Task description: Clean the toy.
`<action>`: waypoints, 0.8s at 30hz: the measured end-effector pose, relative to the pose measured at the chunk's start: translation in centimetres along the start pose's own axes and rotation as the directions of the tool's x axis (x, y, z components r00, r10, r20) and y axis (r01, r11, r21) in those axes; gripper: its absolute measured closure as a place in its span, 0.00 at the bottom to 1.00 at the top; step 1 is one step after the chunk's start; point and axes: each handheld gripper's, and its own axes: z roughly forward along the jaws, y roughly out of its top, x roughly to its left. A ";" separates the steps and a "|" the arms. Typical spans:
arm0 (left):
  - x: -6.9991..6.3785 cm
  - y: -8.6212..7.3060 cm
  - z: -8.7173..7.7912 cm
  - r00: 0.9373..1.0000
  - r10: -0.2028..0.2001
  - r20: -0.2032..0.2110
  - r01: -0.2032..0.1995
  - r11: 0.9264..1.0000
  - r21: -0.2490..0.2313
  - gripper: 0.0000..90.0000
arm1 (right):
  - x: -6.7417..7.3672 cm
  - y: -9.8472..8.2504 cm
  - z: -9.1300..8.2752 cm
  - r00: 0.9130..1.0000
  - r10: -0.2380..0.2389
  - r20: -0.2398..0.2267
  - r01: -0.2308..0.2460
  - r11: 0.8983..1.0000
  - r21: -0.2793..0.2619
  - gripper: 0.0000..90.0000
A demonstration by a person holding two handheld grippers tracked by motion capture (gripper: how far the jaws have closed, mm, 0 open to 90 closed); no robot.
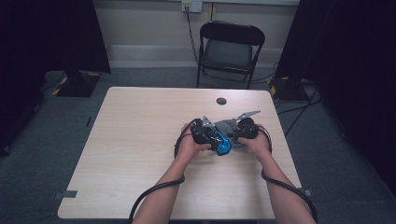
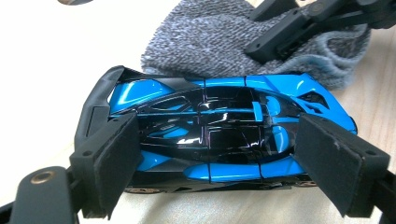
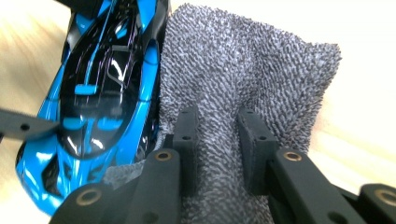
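Observation:
A blue and black toy car [image 2: 219, 126] lies on the table, and my left gripper [image 2: 224, 172] is shut on it lengthwise, one pad on the tail and one on the nose. A grey knitted cloth [image 3: 243, 70] rests against the car's far side. My right gripper [image 3: 217, 140] is shut on a pinched fold of that cloth. In the high view both hands meet right of the table's middle, with the car [image 1: 223, 144] between them and the cloth [image 1: 227, 125] just behind it. The right gripper [image 2: 299, 28] also appears at the top of the left gripper view, over the cloth.
The pale wooden table [image 1: 140, 140] has a round cable hole [image 1: 221, 101] near its far edge. A black folding chair [image 1: 229, 49] stands beyond the table. Dark curtains hang on both sides, and cables run across the floor at the right.

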 end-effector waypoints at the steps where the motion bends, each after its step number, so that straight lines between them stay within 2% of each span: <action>1: 0.0 0.0 0.0 1.000 0.000 -0.001 0.000 1.000 0.004 0.16 | 0.0 -0.1 -0.1 1.000 -0.004 0.002 0.004 1.000 0.004 0.80; 20: 0.0 0.1 0.0 1.000 0.002 -0.002 -0.002 1.000 0.007 0.16 | 0.4 -2.2 -1.9 1.000 0.009 0.011 -0.009 1.000 -0.004 0.80; 24: 0.0 0.1 0.0 1.000 0.002 -0.002 -0.002 1.000 0.007 0.16 | 0.5 -2.5 -2.1 1.000 0.000 0.020 0.000 1.000 -0.006 0.80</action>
